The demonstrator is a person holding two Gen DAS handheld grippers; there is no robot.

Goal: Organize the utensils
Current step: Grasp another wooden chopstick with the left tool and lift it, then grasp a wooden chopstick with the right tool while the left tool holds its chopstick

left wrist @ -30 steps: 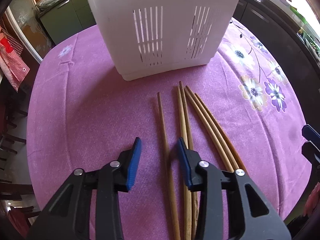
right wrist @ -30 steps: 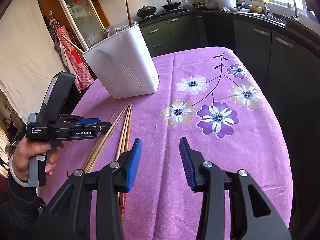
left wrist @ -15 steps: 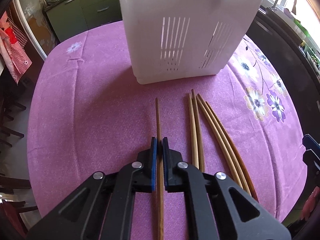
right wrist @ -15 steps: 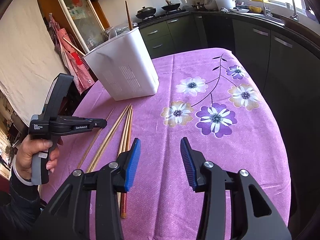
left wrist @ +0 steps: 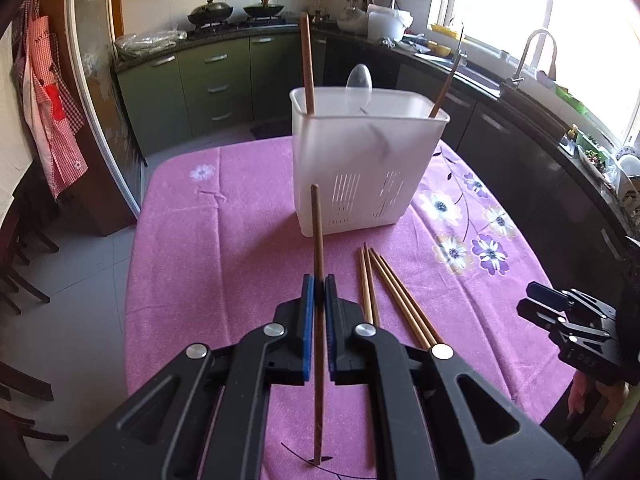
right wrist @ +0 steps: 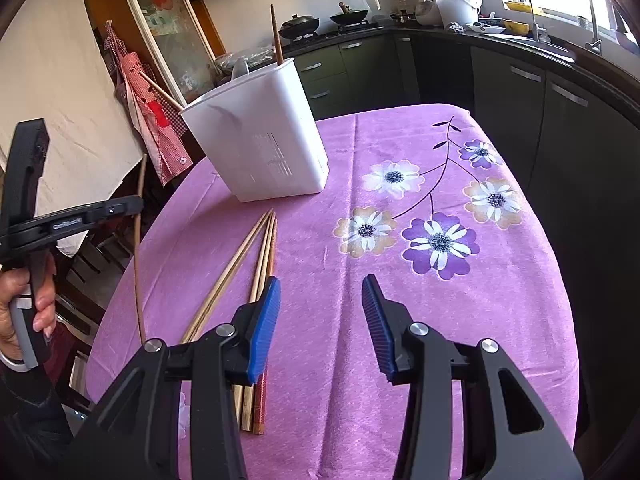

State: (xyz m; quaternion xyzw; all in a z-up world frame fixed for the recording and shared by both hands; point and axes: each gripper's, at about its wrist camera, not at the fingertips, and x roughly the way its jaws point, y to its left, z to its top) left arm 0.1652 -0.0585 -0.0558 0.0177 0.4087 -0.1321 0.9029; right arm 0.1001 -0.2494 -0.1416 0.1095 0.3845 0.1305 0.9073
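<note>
Between the pads of the left gripper (left wrist: 319, 289), clenched on it, a thin dark-brown wooden chopstick (left wrist: 318, 240) hangs clear above the bench (left wrist: 240, 240); light, stiff and smooth, it may pivot, pinched about mid-length; right gripper (right wrist: 320, 316) hovers released

Utensil holder at the back of the surface, loose chopsticks in front of it.

In the left wrist view, the holder (left wrist: 360, 168) stands at frame centre on the surface (left wrist: 224, 240); the chopsticks on the surface (left wrist: 384, 292) lie lower right of it; one chopstick (left wrist: 318, 264) is held in the left hand-held gripper (left wrist: 319, 292), left of them.
</note>
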